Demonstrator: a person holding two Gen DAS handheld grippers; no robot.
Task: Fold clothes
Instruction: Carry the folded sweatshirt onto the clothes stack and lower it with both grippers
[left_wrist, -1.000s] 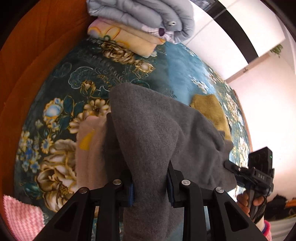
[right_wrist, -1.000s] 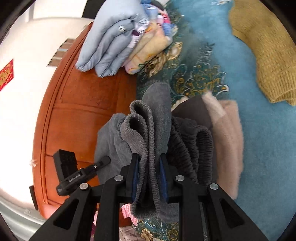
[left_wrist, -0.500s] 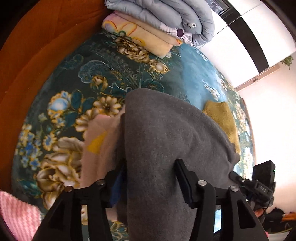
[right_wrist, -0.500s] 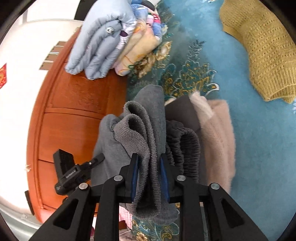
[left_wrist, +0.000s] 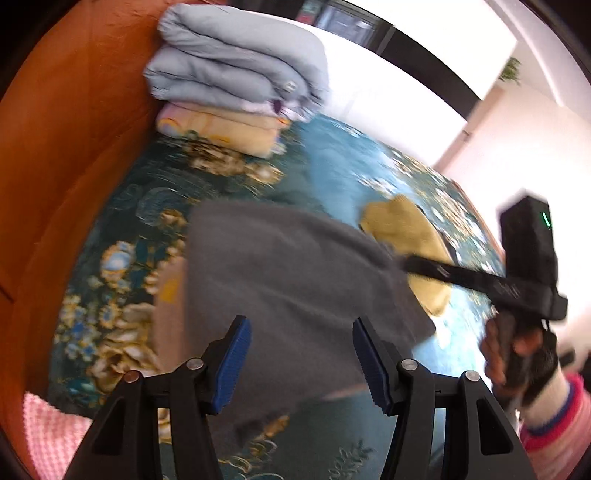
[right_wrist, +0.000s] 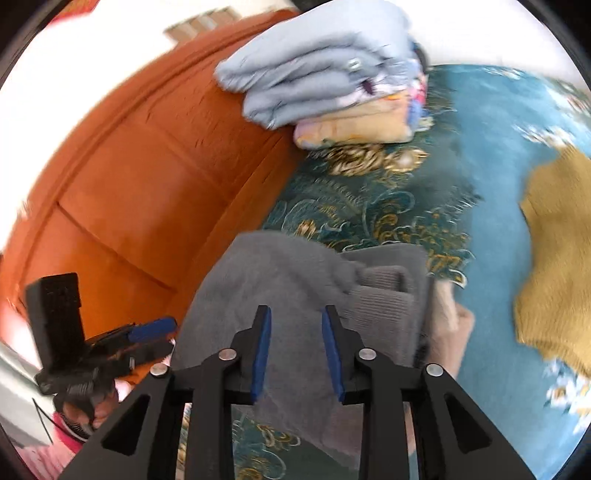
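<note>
A folded grey garment (left_wrist: 288, 280) lies on top of a beige folded garment (left_wrist: 168, 314) on the teal floral bedspread (left_wrist: 332, 177). My left gripper (left_wrist: 301, 334) hovers just above the grey garment's near edge, jaws wide open and empty. In the right wrist view the same grey garment (right_wrist: 295, 288) shows its ribbed cuff on the right side. Over its near edge my right gripper (right_wrist: 295, 332) stands open with nothing between its blue pads. A mustard knitted sweater (right_wrist: 554, 258) lies apart to the right.
A stack of folded bedding (left_wrist: 236, 85), grey-blue over yellow, rests against the orange wooden headboard (left_wrist: 66, 147). A pink knitted cloth (left_wrist: 48, 432) sits at the lower left. A hand with a pink sleeve (left_wrist: 554, 406) holds the right gripper's body.
Both grippers have let go of the grey garment and opened. The garment has dropped flat onto the beige one, and both grippers have drawn back from it.
</note>
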